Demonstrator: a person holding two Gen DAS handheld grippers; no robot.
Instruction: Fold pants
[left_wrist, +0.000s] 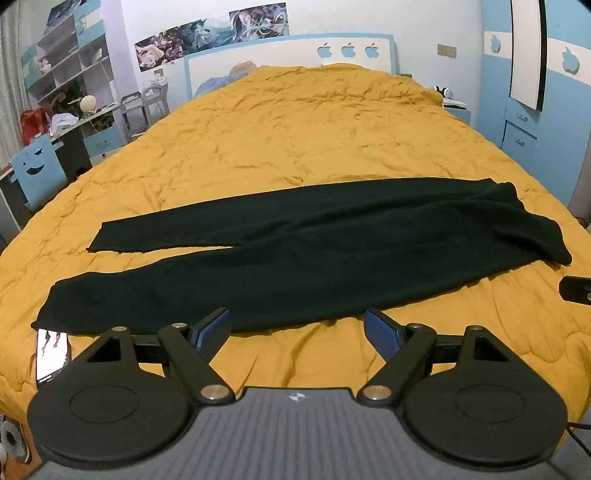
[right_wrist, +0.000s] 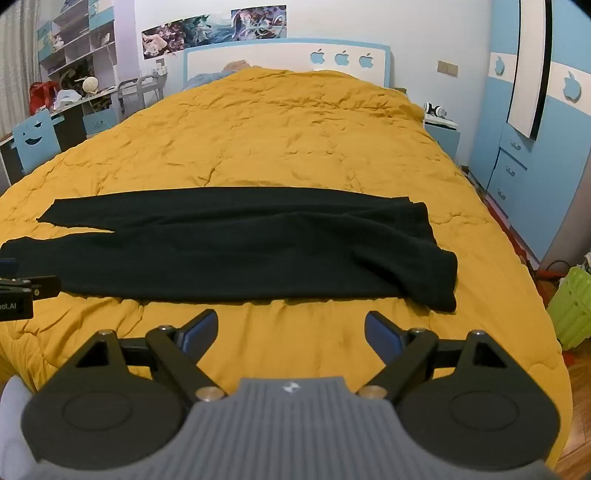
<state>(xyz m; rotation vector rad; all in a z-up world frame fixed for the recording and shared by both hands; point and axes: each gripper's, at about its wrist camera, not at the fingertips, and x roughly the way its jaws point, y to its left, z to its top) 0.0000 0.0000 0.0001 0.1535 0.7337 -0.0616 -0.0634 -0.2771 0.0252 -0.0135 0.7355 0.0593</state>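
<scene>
Left wrist view shows the left tongs (left_wrist: 297, 334) spread wide with nothing between the blue pads, hanging just short of the near edge of the black pants (left_wrist: 295, 254). The pants lie flat on the yellow quilt (left_wrist: 295, 147) of the bed, straight ahead of both tongs. Their long axis runs crosswise to the way the fingers point. The waist end is off to the right and the two leg ends are off to the left. The legs are split apart only toward the cuffs, with a thin wedge of quilt showing between them.

From the right wrist view, the right tongs (right_wrist: 291, 332) are likewise wide and empty, with a bare strip of quilt between them and the pants (right_wrist: 236, 243). These tongs sit nearer the waist end, which is bunched and curls toward them at its corner. The left tongs sit nearer the cuffs and closer to the cloth overall. My judgement is that no fold has been started.

Count: one pair of pants, two legs, two tongs, one bed. One phone (left_wrist: 51, 356) lies on the quilt just left of the left tongs, its top edge at the near cuff.
</scene>
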